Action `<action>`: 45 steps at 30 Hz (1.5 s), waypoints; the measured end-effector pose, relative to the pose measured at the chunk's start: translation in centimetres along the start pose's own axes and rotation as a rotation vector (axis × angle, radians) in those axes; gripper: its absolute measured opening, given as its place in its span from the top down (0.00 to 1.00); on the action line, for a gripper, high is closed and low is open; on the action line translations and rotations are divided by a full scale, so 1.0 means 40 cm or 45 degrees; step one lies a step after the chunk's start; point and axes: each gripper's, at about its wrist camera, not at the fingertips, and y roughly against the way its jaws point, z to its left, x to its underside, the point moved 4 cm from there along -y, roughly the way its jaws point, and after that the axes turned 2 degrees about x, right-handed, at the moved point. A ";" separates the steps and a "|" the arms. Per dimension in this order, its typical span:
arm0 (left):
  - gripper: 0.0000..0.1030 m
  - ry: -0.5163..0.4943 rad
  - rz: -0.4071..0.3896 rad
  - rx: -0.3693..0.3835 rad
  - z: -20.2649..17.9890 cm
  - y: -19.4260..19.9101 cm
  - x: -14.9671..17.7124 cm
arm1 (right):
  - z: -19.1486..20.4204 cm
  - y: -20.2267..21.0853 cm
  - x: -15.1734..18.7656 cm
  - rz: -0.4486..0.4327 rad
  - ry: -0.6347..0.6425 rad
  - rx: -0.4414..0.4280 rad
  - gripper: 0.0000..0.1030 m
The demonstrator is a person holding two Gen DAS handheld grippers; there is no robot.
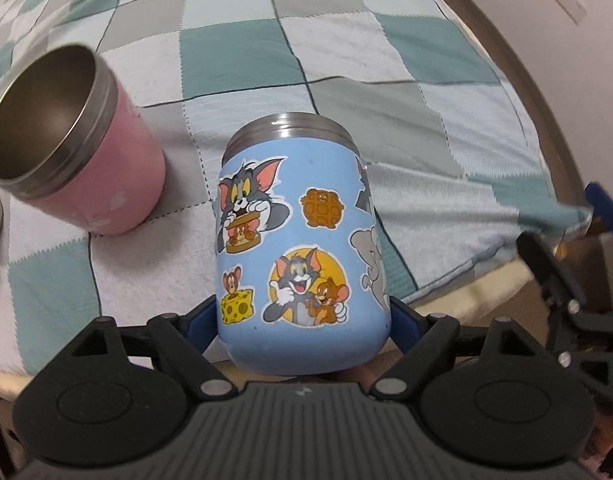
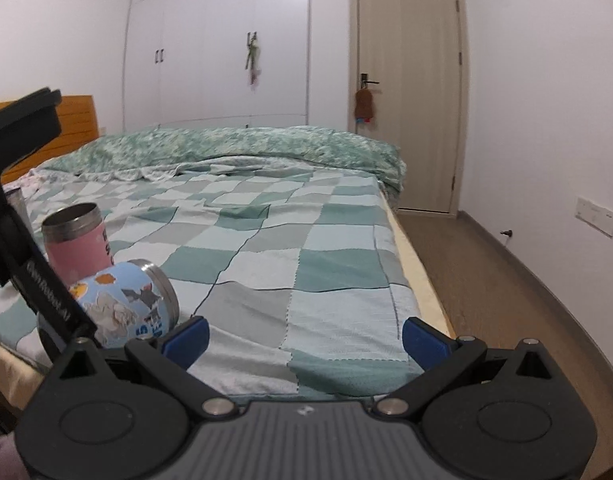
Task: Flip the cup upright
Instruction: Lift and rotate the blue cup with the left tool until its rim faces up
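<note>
Gripping the blue cartoon-sticker cup [image 1: 302, 256] near its closed base, the left tongs [image 1: 302, 322] have a blue pad pressed on each side. Cup lies tipped on its side, steel rim pointing away from the camera, over the near edge of the bed's checked quilt [image 1: 346, 52]. In the right wrist view its steel mouth faces right and it sits low against the quilt.

Pink steel-lined cup [image 1: 78, 148] stands upright just beside it, to the left, mouth open upward. A sliver of another steel item at far left edge; cannot identify.

Right tongs [image 2: 304, 334] spread wide, nothing between the blue pads, hovering above the quilt's near edge, apart from both cups.
</note>
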 end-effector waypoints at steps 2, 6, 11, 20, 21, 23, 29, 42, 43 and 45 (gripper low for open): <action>0.16 0.071 -0.010 0.031 0.010 0.001 0.004 | -0.001 -0.006 -0.001 -0.002 0.002 -0.019 0.00; 0.14 0.057 -0.014 0.028 0.007 0.003 0.005 | -0.002 -0.012 -0.008 -0.006 0.014 -0.048 0.00; 0.00 -0.117 -0.090 -0.067 -0.029 0.032 -0.026 | -0.008 -0.005 -0.012 -0.006 0.032 -0.059 0.00; 0.00 -0.125 -0.075 -0.136 -0.022 -0.008 -0.080 | -0.028 -0.014 -0.013 0.026 0.053 -0.028 0.00; 0.00 -0.121 -0.069 -0.135 -0.017 -0.014 -0.082 | -0.029 -0.016 -0.013 0.029 0.055 -0.027 0.00; 0.00 -0.110 -0.062 -0.133 -0.011 -0.029 -0.085 | -0.029 -0.020 -0.014 0.034 0.060 -0.027 0.00; 0.15 -0.060 -0.050 -0.138 0.007 -0.061 -0.085 | -0.020 -0.025 -0.020 0.039 0.080 -0.034 0.00; 0.16 -0.161 -0.302 -0.030 -0.001 0.027 -0.038 | -0.019 0.013 -0.025 0.021 0.083 0.019 0.00; 0.16 -0.166 -0.335 -0.013 -0.003 0.038 -0.035 | -0.021 0.015 -0.027 0.013 0.084 0.031 0.00; 0.17 -0.174 -0.392 0.016 -0.007 0.055 -0.030 | -0.027 0.015 -0.029 0.006 0.078 0.051 0.00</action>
